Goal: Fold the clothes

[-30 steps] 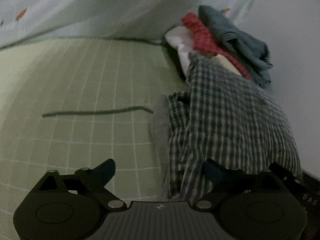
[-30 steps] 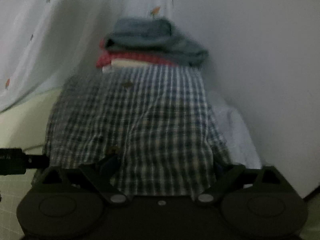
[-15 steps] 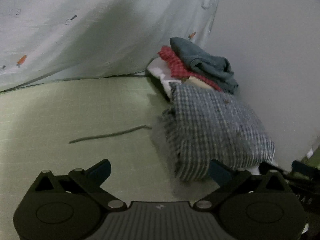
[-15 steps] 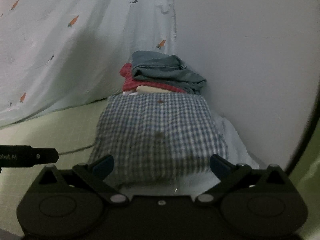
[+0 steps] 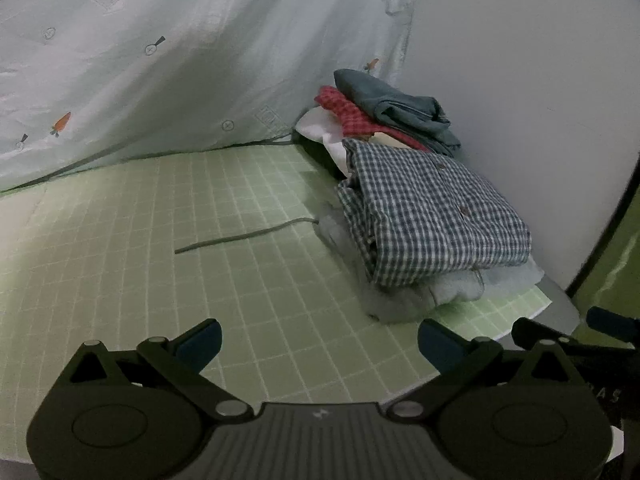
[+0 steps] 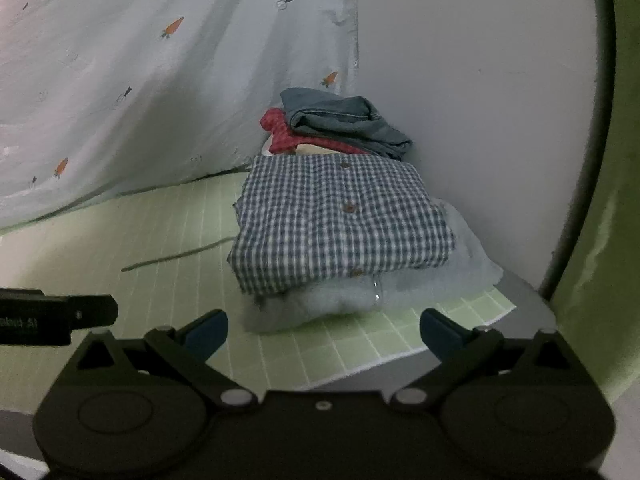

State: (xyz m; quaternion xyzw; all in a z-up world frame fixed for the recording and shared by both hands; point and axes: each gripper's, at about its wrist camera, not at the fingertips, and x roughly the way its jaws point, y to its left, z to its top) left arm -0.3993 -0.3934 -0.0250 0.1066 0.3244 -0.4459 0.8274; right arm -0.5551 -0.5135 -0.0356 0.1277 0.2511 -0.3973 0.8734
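Observation:
A folded blue-and-white checked shirt (image 5: 432,208) (image 6: 340,216) lies on top of a pale grey-blue garment (image 5: 412,296) (image 6: 320,300) at the right of the green grid mat (image 5: 200,272) (image 6: 360,344). Behind it sits a heap of a grey-blue garment (image 5: 392,104) (image 6: 340,116), a red checked one (image 5: 352,112) (image 6: 280,132) and white cloth (image 5: 320,128). My left gripper (image 5: 318,342) stands open above the mat, well short of the shirt, with nothing between its fingers. My right gripper (image 6: 322,330) is open too, just in front of the stack.
A pale curtain with carrot prints (image 5: 160,60) (image 6: 140,80) hangs behind the mat. A white wall (image 5: 520,60) (image 6: 460,80) closes the right side. A thin grey cord (image 5: 244,236) (image 6: 176,256) lies on the mat. The mat's front edge (image 6: 400,360) is close below the stack.
Both grippers have let go of the checked shirt and pulled back and away from it. The shirt now rests folded on the pale garment.

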